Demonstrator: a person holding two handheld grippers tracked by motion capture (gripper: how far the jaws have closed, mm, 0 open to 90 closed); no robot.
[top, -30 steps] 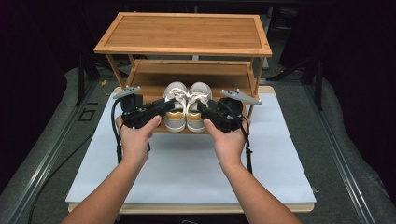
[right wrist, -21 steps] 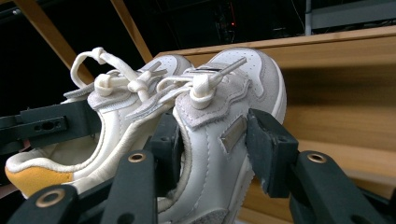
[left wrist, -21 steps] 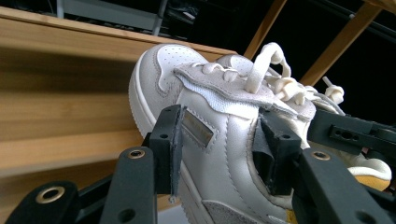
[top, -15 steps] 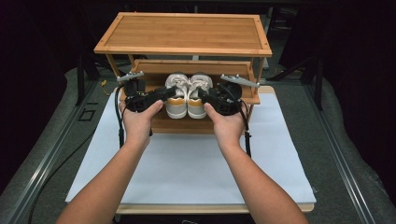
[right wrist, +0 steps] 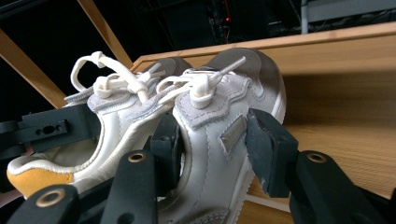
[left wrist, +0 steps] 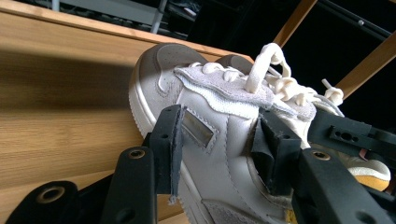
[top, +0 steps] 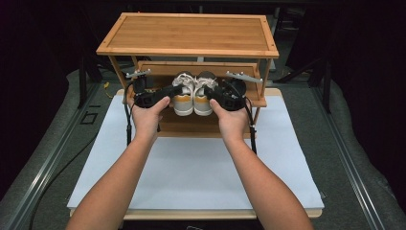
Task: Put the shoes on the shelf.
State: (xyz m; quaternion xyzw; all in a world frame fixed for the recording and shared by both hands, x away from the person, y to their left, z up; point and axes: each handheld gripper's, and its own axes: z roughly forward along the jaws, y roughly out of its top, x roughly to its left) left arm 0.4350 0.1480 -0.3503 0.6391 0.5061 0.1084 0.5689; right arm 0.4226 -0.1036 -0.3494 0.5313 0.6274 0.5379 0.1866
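Note:
A pair of white sneakers with yellow heels sits side by side, toes pointing away, at the middle shelf (top: 143, 67) of a bamboo rack. My left gripper (top: 174, 90) is shut on the left sneaker (top: 183, 99), its pads (left wrist: 170, 140) pressing the shoe's side (left wrist: 205, 93). The right sneaker (top: 203, 99) is held the same way by my right gripper (top: 210, 91), jaws clamped across its collar (right wrist: 210, 107). The right gripper view also shows the left sneaker (right wrist: 116, 100) and the other gripper (right wrist: 46, 126). Whether the soles touch the shelf I cannot tell.
The rack's top board (top: 191, 33) overhangs both grippers and the shoes. A lower shelf (top: 191, 127) lies beneath the hands. The rack stands at the far end of a white mat (top: 191, 167) on the table. Slanted rack legs (left wrist: 373, 60) rise beside the shoes.
Both hands have carried the sneakers forward, away from the person, from in front of the rack to under its top board. Both grips are unchanged.

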